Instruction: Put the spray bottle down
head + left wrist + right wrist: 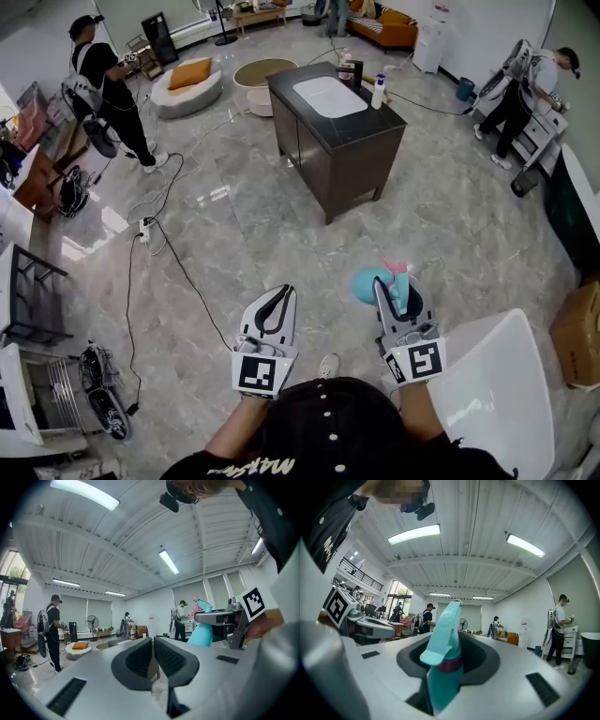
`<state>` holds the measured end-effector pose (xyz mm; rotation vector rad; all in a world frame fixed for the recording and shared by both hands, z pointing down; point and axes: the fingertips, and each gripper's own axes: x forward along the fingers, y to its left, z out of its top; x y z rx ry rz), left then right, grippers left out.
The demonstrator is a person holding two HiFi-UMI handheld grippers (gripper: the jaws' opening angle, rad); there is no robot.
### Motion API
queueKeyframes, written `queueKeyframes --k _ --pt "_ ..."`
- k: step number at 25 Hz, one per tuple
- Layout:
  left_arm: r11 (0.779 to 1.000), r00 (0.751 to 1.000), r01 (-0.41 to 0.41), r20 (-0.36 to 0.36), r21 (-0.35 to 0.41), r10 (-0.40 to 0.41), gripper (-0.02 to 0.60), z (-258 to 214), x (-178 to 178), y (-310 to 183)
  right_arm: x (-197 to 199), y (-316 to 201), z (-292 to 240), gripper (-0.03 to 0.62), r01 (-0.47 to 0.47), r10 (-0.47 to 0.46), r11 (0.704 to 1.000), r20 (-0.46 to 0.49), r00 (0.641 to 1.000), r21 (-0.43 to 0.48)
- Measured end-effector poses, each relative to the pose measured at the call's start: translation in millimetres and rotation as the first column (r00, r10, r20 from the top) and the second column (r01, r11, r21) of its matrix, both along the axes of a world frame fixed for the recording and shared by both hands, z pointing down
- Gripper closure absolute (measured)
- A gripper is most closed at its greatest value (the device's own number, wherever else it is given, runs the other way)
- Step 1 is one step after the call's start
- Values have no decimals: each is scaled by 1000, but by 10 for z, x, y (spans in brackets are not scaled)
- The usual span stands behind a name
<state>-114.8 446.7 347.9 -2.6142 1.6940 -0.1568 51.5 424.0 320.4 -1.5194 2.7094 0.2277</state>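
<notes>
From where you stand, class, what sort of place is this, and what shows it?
Probably an indoor hall staged for recording household tasks: a freestanding sink cabinet, an orange sofa, floor cables.

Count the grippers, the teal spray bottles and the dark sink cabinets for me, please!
Grippers: 2, the left gripper and the right gripper
Teal spray bottle: 1
Dark sink cabinet: 1
Total: 4

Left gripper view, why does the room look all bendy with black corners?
Left gripper view: a wide lens curves the ceiling lines and darkens the corners; the left gripper up close looks soft. Right gripper view: same bending, spray bottle slightly fuzzy. Head view: bright glare on the shiny floor.
</notes>
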Motion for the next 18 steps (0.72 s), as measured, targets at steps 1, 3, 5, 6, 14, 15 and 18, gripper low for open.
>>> queueKeyframes --k 1,3,5,6,14,15,18 --pt "1000 1000 0 -1 -1 0 555 6 33 -33 38 -36 5 471 -1 1 1000 5 1000 1" --pt "1000 1000 3 -3 0 -3 555 10 100 -106 109 -110 20 471 1 -1 1000 10 1000 1" --pt "1000 1000 7 -5 5 -7 555 -2 170 -157 186 -161 33 471 6 -6 1000 8 1000 -2" --pt "1000 1000 10 -5 6 -10 555 -8 203 -172 229 -177 38 471 8 -8 1000 8 1000 -3" --pt "999 1000 28 3 -20 -28 555 49 369 -375 529 -360 84 471 -19 20 1000 13 1000 -13" --pt "1000 1000 24 4 -19 -23 555 57 395 -418 558 -395 102 471 -24 24 1000 11 1000 -16" --pt "1000 1000 9 2 -17 -9 555 89 461 -564 620 -517 140 471 -36 36 999 9 999 -17"
